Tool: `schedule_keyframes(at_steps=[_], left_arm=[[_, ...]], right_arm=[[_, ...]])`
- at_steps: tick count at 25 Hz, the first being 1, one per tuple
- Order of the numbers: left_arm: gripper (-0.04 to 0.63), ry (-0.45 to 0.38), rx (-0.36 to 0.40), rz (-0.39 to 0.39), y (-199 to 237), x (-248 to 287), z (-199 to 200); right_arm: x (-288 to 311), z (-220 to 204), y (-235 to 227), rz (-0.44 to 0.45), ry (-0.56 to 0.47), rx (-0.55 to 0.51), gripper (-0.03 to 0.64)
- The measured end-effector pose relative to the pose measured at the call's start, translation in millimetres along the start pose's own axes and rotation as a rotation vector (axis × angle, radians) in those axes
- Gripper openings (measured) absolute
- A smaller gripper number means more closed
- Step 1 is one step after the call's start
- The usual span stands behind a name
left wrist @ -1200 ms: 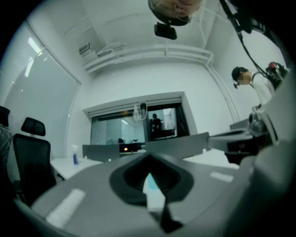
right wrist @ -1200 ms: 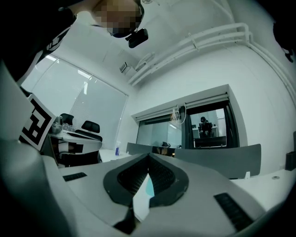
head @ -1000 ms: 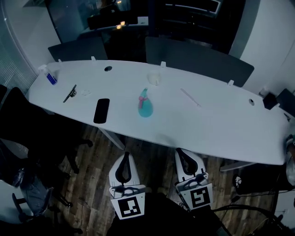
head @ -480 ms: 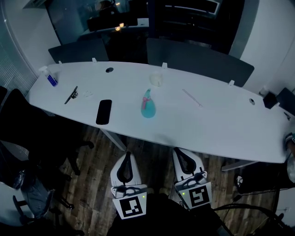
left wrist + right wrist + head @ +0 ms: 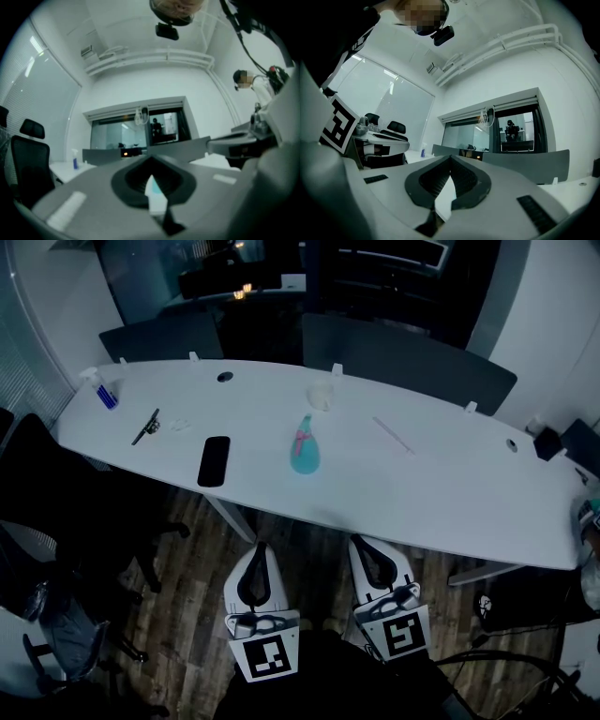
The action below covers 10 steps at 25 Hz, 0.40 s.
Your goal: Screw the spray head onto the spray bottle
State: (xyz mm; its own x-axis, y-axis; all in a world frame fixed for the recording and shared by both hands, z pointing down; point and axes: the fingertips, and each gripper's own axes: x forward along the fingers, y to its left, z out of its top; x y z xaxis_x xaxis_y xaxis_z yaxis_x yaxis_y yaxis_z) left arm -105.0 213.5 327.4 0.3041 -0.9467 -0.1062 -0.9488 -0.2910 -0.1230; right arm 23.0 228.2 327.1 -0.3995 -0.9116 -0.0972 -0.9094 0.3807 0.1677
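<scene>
A teal spray bottle with a pink part at its top sits mid-table on the long white table. A thin pale rod lies to its right. Both grippers hang low over the wooden floor, short of the table's near edge. My left gripper is shut and holds nothing. My right gripper is shut and empty too. In the left gripper view the closed left gripper points level across the table, with a teal sliver showing through its gap. The right gripper view shows the right gripper closed.
A black phone lies left of the bottle. Farther left are a dark tool and a small blue spray bottle. A small pale cup stands behind the teal bottle. Grey chairs line the far side; a black chair is at left.
The head view has drifted a little, so the table sits slightly lower and to the right. The right gripper edged slightly toward the table. Both grippers stay shut and empty.
</scene>
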Motion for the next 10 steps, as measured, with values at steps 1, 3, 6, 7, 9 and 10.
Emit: schedule_keyframes(at_steps=[1,3,6,7,9,10], left_arm=[[0.002,0.0,0.004,0.0,0.6,-0.7,0.1],[0.002,-0.003,0.012,-0.003,1.9,-1.0,0.4],[0.002,-0.002,0.01,-0.004,3.8,-0.5,-0.5],[0.002,-0.001,0.009,-0.004,4.2,-0.4,-1.1],[0.002,0.003,0.008,-0.004,5.0,-0.6,-2.8],[0.002,0.005,0.008,-0.004,5.5,-0.8,-3.7]], right_arm=[[0.1,-0.2,1.1,0.001,0.002,-0.001,0.005],[0.9,0.1,3.3,0.003,0.004,-0.004,0.005],[3.2,2.0,5.2,0.005,-0.001,-0.006,0.005],[3.9,2.3,5.5,0.005,-0.003,-0.007,0.005],[5.1,1.9,6.1,0.005,-0.005,-0.006,0.005],[5.7,1.5,6.5,0.005,-0.005,-0.005,0.005]])
